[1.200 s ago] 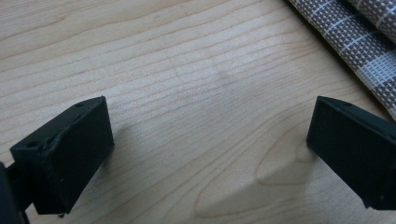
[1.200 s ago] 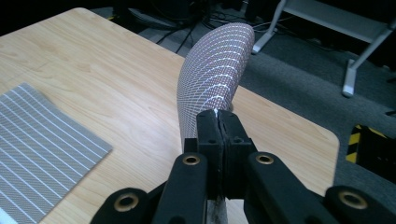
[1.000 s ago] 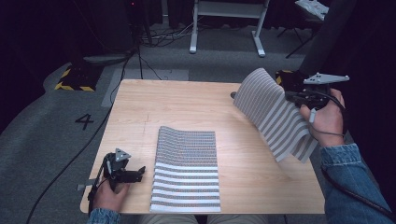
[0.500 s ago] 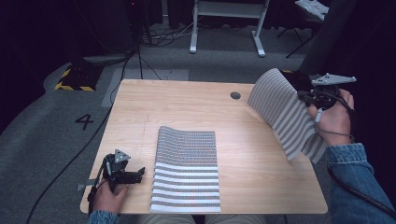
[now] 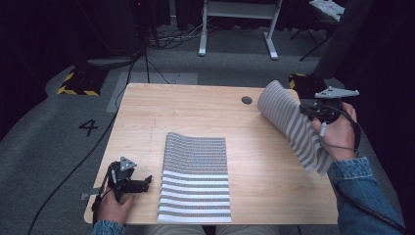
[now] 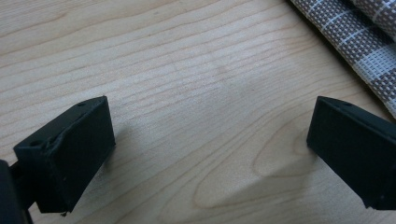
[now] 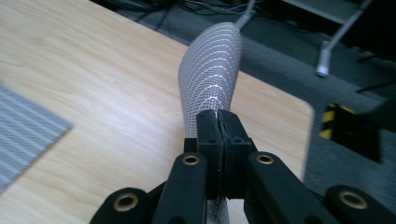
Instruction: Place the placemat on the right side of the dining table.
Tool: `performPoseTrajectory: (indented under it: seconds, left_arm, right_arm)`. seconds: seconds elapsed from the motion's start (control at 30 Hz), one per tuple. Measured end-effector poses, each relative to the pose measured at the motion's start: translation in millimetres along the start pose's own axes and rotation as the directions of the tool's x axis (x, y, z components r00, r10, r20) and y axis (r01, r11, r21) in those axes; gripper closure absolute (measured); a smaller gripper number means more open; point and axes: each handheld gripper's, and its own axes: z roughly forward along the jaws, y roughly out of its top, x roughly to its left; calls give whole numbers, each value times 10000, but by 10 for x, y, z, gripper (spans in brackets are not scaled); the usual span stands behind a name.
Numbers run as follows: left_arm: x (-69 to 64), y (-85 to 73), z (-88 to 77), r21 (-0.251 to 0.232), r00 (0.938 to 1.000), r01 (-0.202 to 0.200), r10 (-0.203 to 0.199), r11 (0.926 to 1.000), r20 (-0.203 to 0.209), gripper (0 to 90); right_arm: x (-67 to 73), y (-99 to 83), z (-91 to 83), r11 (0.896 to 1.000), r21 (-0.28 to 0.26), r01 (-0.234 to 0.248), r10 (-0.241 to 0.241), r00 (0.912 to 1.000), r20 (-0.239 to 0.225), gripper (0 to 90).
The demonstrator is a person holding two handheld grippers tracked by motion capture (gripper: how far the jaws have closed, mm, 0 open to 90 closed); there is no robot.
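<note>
Hanging curled above the right edge of the light wooden table (image 5: 205,112), a grey-and-white striped woven placemat (image 5: 288,122) is pinched by its edge between the pressed-together jaws of the right gripper (image 7: 218,122). A second striped woven mat (image 5: 195,183) lies flat near the front edge. The left gripper (image 6: 210,154) rests beside that flat mat, jaws spread and empty. For a clean laydown, the held mat should be lowered free edge first, then drawn flat, so that no curl is trapped beneath.
</note>
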Motion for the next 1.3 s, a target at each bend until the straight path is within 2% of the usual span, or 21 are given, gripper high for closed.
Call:
performPoseTrajectory:
  seconds: [0.03, 0.27, 0.3, 0.37, 0.6, 0.63, 0.67, 0.7, 0.73, 0.77, 0.8, 0.9, 1.0, 1.13, 1.23, 1.27, 1.3]
  left_arm:
    - [0, 0, 0, -4, 10000, 5, -5, 10000, -1, 9]
    - [0, 0, 0, 5, 10000, -8, 8, 10000, -2, 10]
    - [0, 0, 0, 5, 10000, -8, 8, 10000, -2, 9]
    - [0, 0, 0, -4, 10000, 0, 0, 10000, 0, 10]
    - [-1, 0, 0, -4, 10000, 4, -4, 10000, 0, 9]
    - [0, 0, 0, -2, 10000, 3, -3, 10000, 0, 9]
    - [1, 0, 0, 5, 10000, -9, 9, 10000, -2, 9]
    - [0, 0, 0, -3, 10000, 2, -2, 10000, -1, 10]
    - [0, 0, 0, -4, 10000, 4, -4, 10000, 1, 9]
    - [0, 0, 0, -4, 10000, 4, -4, 10000, 1, 9]
    - [0, 0, 0, 4, 10000, -4, 4, 10000, 0, 9]
    - [1, 1, 2, -4, 10000, 9, -9, 10000, 0, 8]
    - [1, 1, 2, 2, 10000, 14, -14, 10000, 3, 8]
    - [0, 2, 4, 12, 10000, 24, -24, 10000, 43, 7]
    - [3, 5, 4, 2, 10000, 19, -19, 10000, 64, 6]
    - [3, 5, 4, 2, 10000, 19, -19, 10000, 64, 6]
    - [3, 5, 5, 2, 10000, 22, -22, 10000, 64, 6]
  right_arm:
    - [104, -10, 37, 10000, -66, -10, 7, 9992, -408, 890]
    - [399, -86, 208, 9999, 19, 125, -121, 9896, -1436, 884]
    - [399, -86, 208, 9999, 19, 125, -121, 9896, -1436, 884]
    - [518, -159, 311, 9998, 179, 73, -37, 9814, -1922, 879]
    - [772, -362, 588, 9971, 746, 123, 83, 9628, -2700, 864]
    - [802, -402, 638, 9957, 912, 131, 139, 9571, -2894, 835]
    - [834, -442, 696, 9911, 1330, 53, 386, 9447, -3258, 719]
    - [869, -493, 768, 9817, 1905, 65, 650, 9282, -3663, 571]
    - [917, -544, 821, 9738, 2269, 164, 790, 9108, -4052, 502]
    - [965, -575, 834, 9769, 2138, 25, 910, 8998, -4267, 455]
    - [993, -587, 826, 9823, 1856, -239, 1024, 8986, -4266, 387]
    - [962, -555, 730, 9916, 953, -871, 1184, 9082, -4013, 342]
    - [819, -524, 614, 9919, 355, -1218, 1266, 9319, -3398, 320]
    - [571, -592, 488, 9855, 111, -1694, 1662, 9494, -2665, 319]
    - [389, -724, 427, 9793, 130, -2020, 2003, 9579, -2057, 318]
    - [389, -724, 427, 9793, 130, -2020, 2003, 9579, -2057, 318]
    - [336, -784, 421, 9777, 210, -2088, 2090, 9603, -1846, 318]
